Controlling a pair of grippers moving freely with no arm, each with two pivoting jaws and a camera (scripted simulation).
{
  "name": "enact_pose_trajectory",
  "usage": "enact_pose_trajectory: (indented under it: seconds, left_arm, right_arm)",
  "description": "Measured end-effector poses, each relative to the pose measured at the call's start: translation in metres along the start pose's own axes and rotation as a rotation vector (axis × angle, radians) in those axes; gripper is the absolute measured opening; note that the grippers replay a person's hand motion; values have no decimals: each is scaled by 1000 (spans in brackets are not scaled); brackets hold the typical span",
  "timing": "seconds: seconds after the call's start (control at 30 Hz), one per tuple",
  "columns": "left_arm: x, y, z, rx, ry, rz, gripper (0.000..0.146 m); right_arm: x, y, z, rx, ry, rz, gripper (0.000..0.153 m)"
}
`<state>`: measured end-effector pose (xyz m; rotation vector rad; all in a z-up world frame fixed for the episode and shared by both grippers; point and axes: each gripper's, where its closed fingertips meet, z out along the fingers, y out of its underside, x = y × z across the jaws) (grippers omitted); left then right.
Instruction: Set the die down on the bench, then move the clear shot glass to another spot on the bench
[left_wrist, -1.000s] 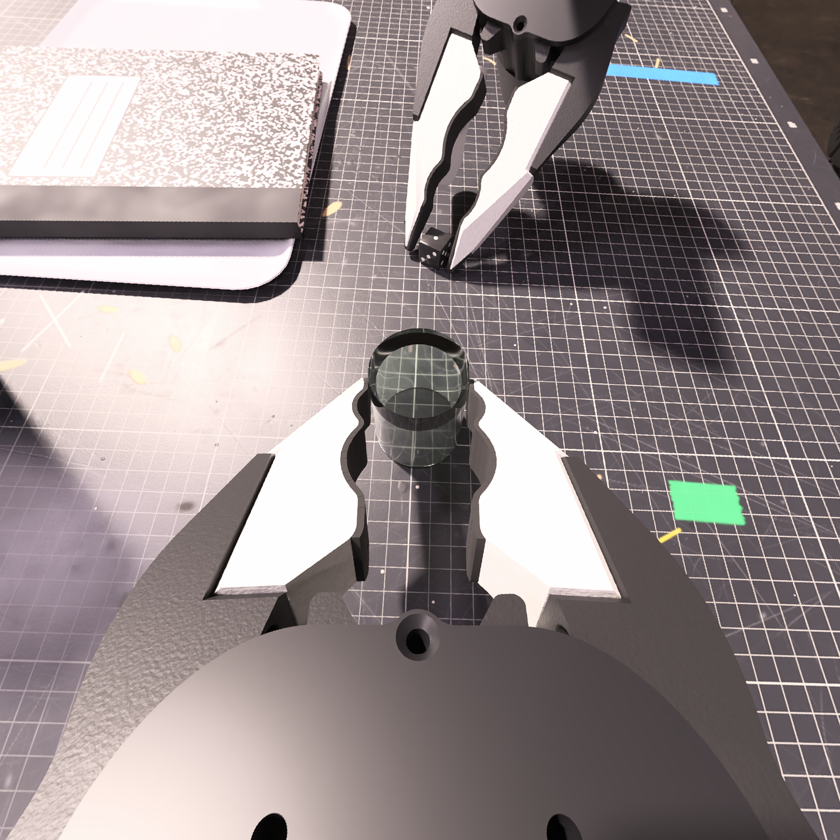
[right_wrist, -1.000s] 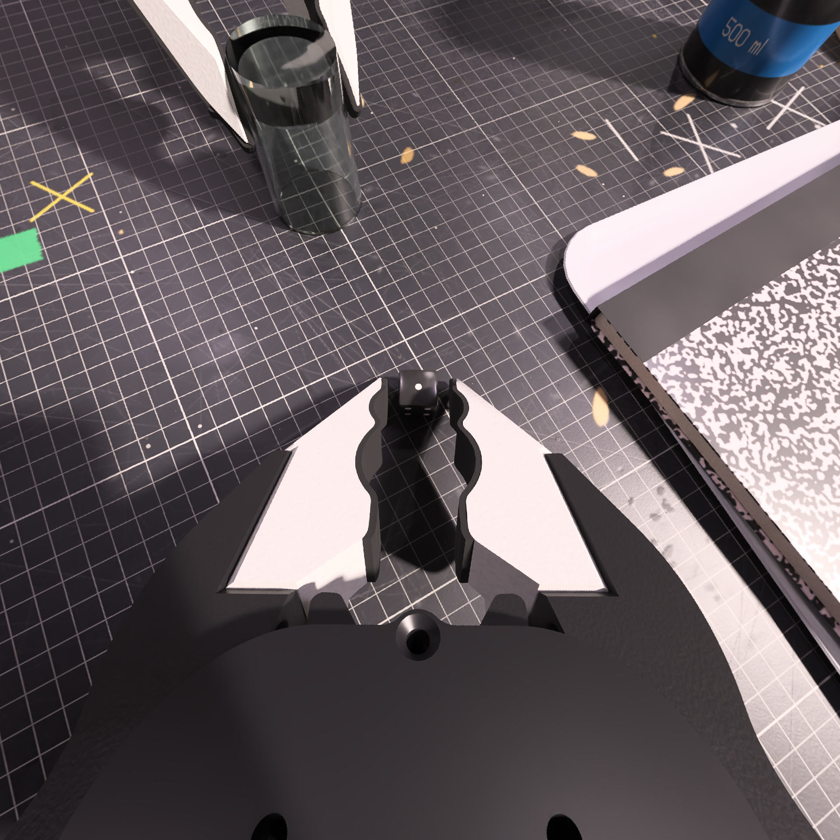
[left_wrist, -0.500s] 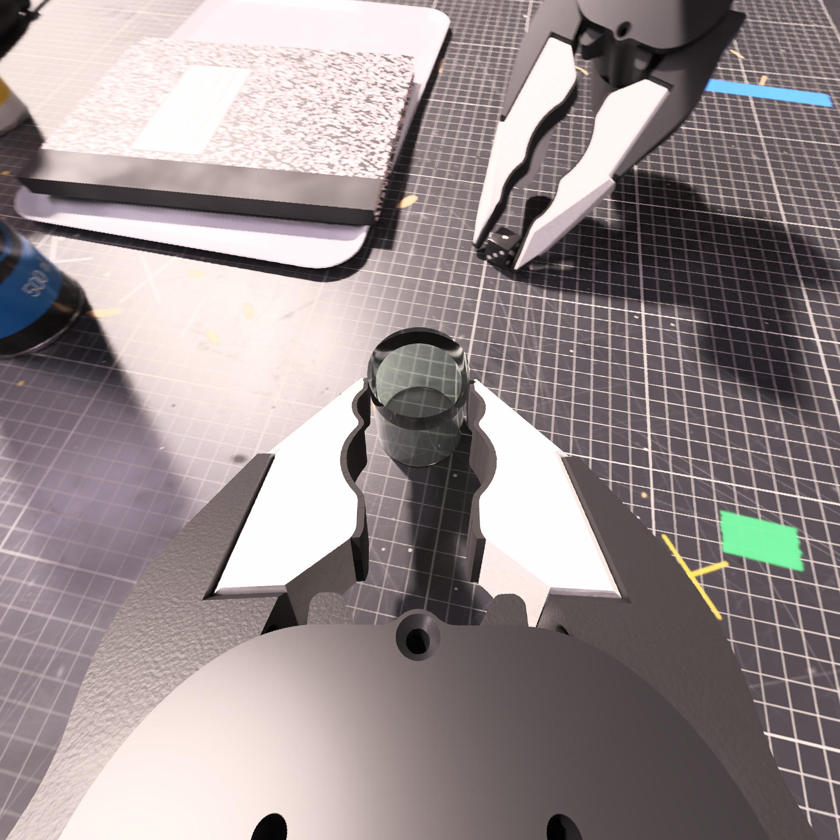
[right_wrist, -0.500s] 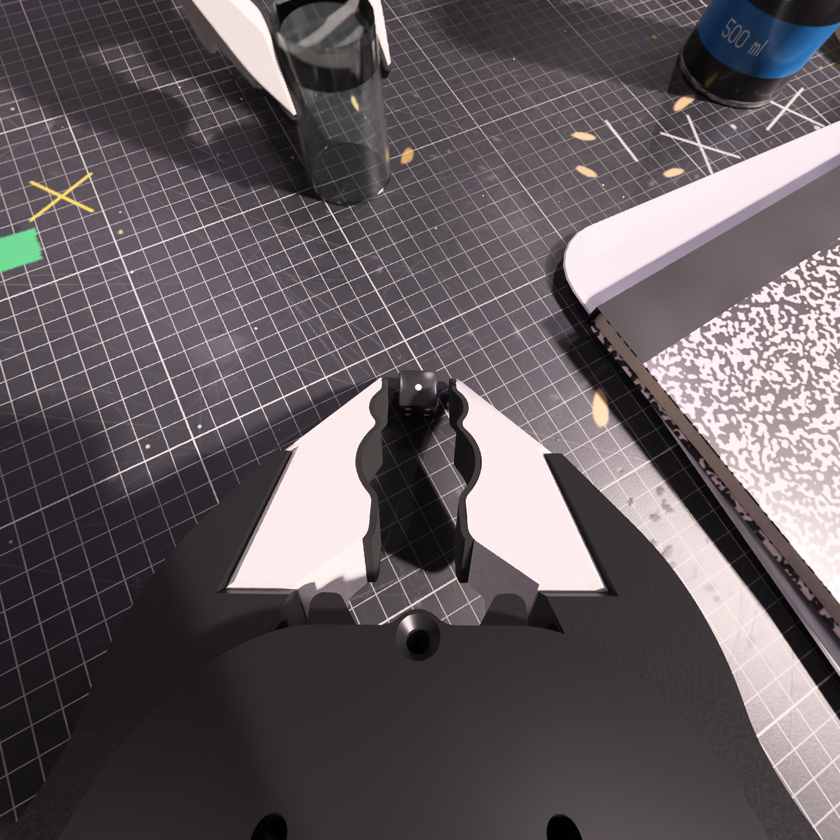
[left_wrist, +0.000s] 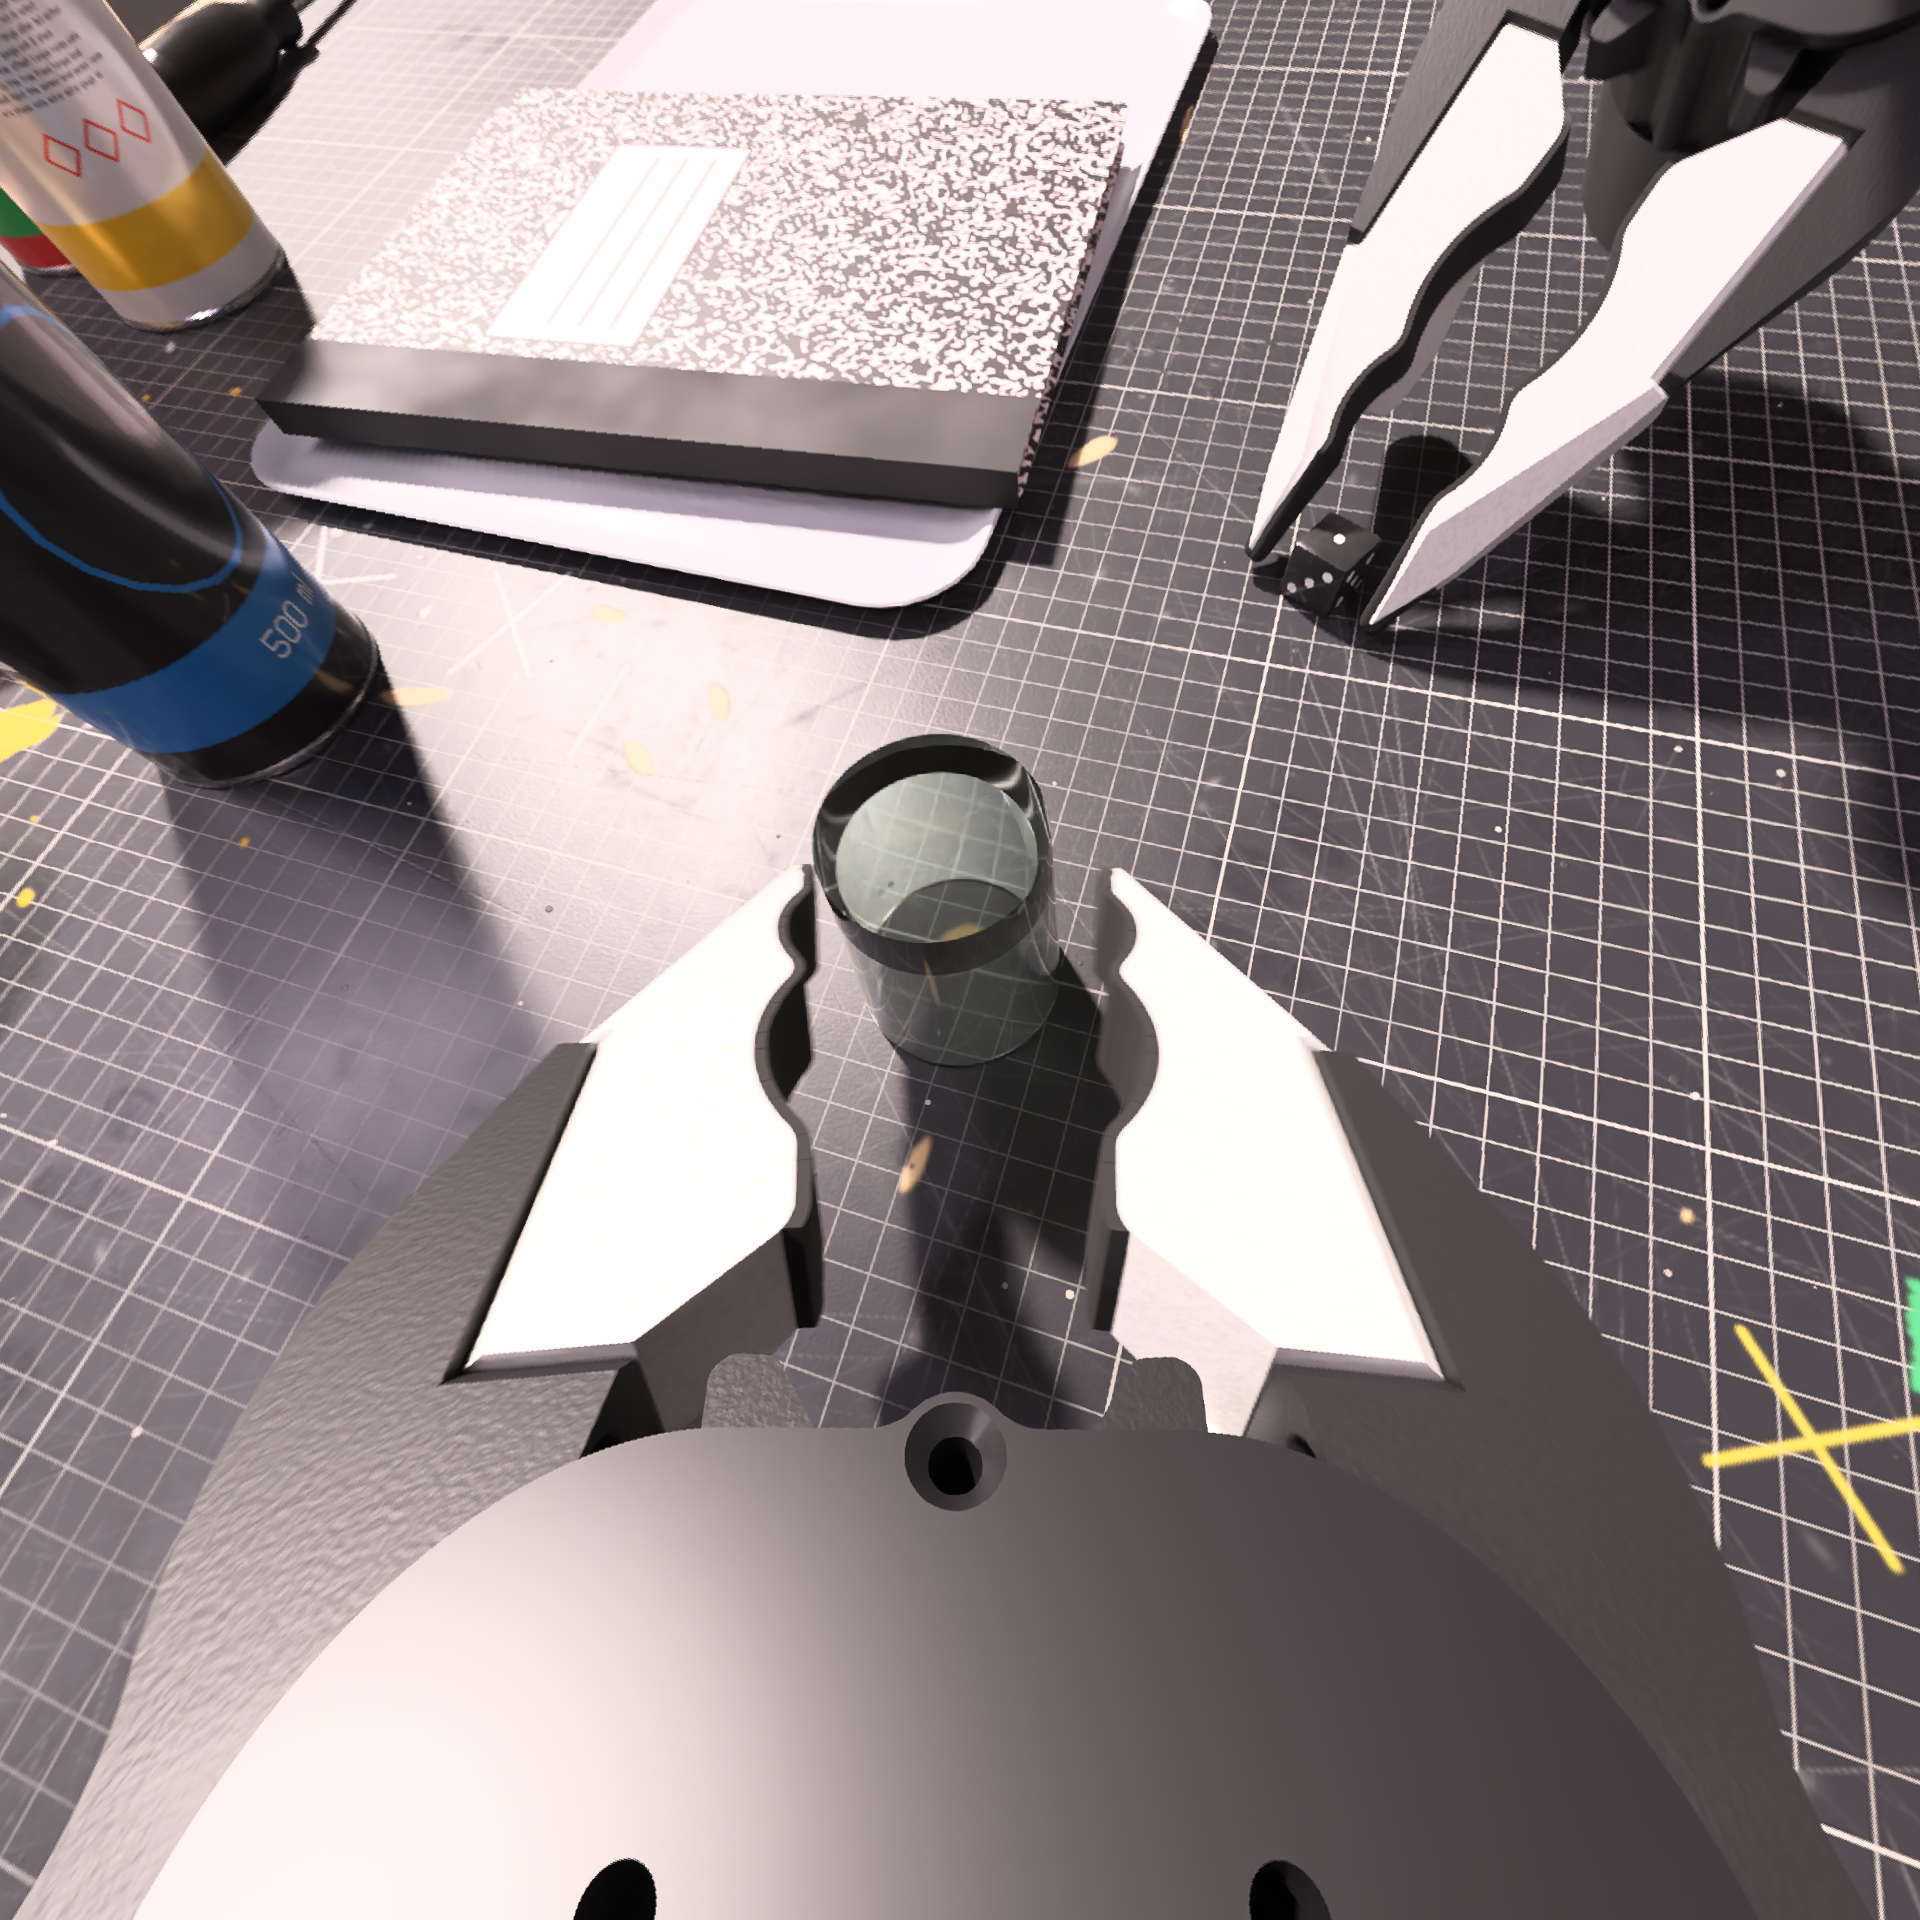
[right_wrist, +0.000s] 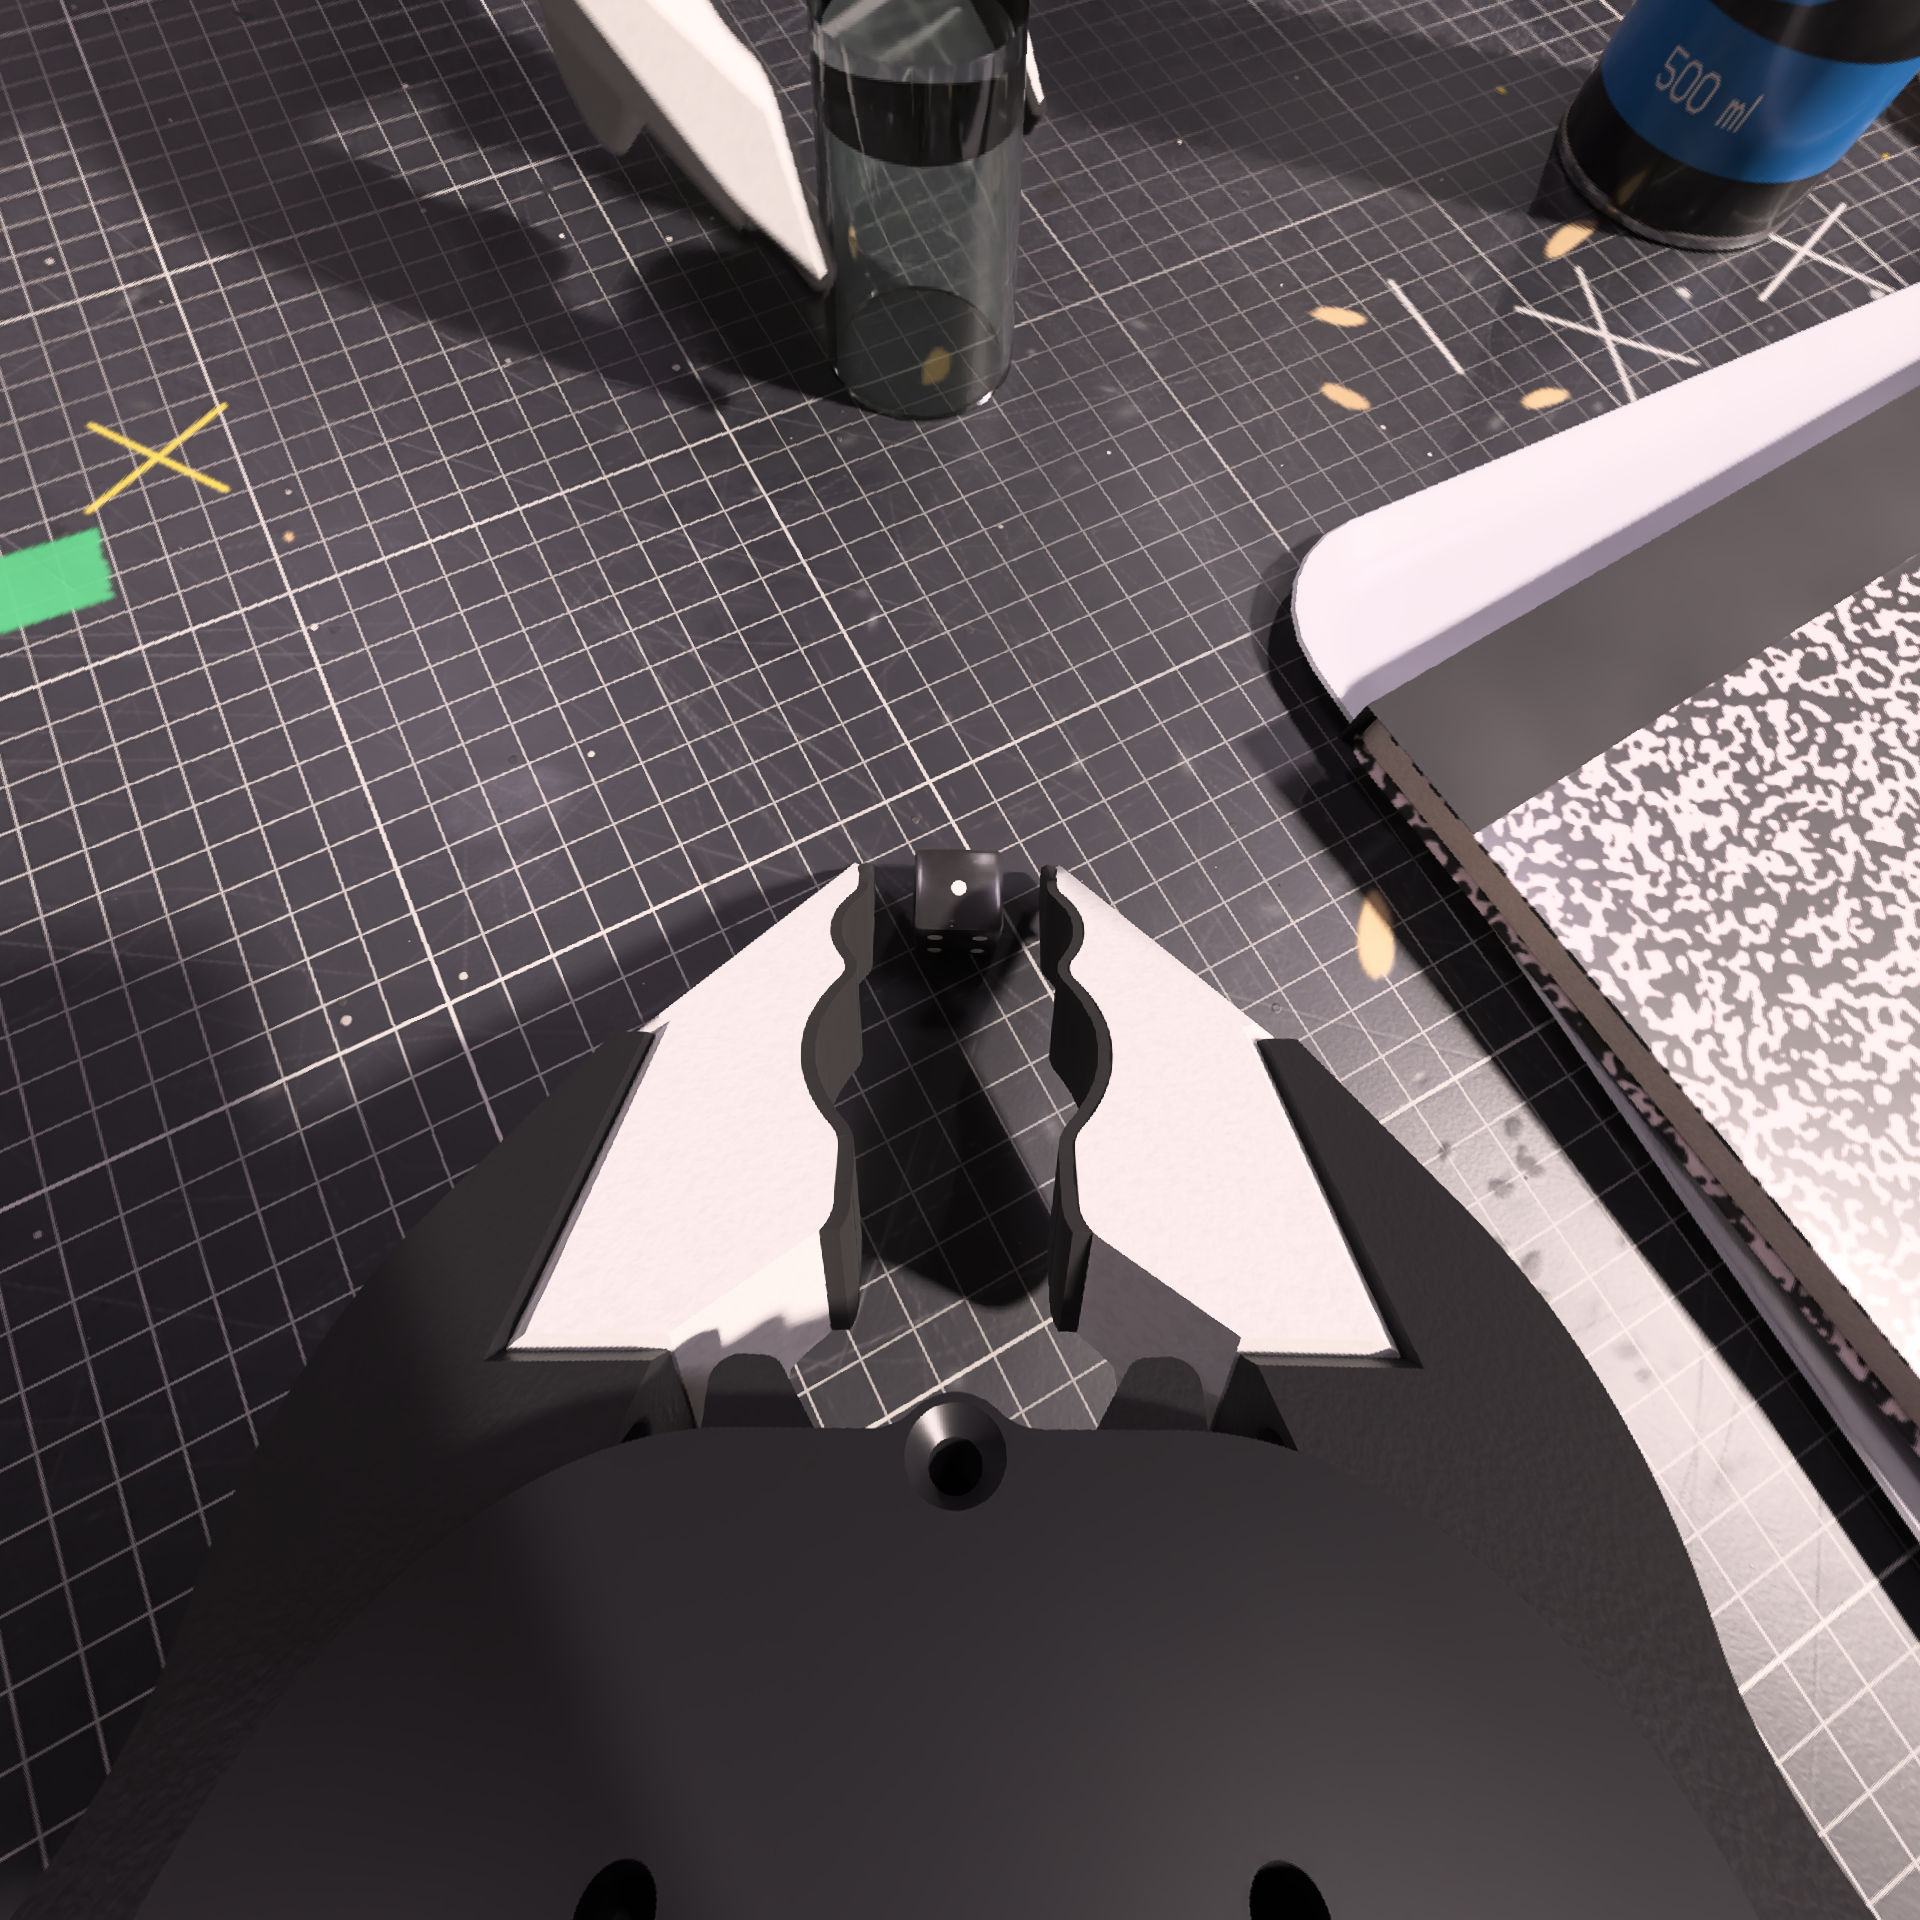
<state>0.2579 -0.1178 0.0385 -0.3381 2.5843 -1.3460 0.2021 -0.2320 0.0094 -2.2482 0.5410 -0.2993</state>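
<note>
Die (right_wrist: 956, 902) sits on the tabletop (right_wrist: 582, 748) at centre frame of my right wrist view, one pip up, between the tips of the right gripper (right_wrist: 956, 896). I see a sliver of mat on either side of it, so I judge the fingers (right_wrist: 1164, 1122) spread just clear of it, not pinching. In the left wrist view the same die (left_wrist: 1328, 577) lies at upper right, bracketed by that gripper's tips, resting flat.

Shot glass (left_wrist: 940, 920) stands upright on the mat at centre of the left wrist view, directly ahead of the left gripper (left_wrist: 956, 904) and between its tips. Both fingers (left_wrist: 1226, 1143) stand apart from the wall, with a dark gap each side; this gripper is spread, holding nothing. From the right wrist view the glass (right_wrist: 914, 239) stands at top centre, its long axis vertical, the base seated flat.

Judgement: the relation that matters is glass-to-left-gripper; the glass lies dead on the finger line. If it now stands where it is wanted, a straight pull back along that axis should clear it without tipping it.

Notebook (left_wrist: 727, 281) on a white tray (left_wrist: 623, 520) and a blue-banded can (left_wrist: 156, 603) stand at upper left, well apart
</note>
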Motion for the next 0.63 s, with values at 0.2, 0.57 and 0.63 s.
enact_pose_trajectory:
  seconds: [0.2, 0.57, 0.63]
  left_arm:
    - [3, 1, 1, 12, 47, -18, 80]
    - [4, 5, 16, -63, 120, 4, 75]
    - [3, 4, 17, -60, 119, 5, 74]
  right_arm:
    - [0, -2, -2, 20, -13, 18, 35]
    - [0, -1, -1, 5, -10, 16, 36]
    - [0, -1, -1, 5, -9, 15, 36]
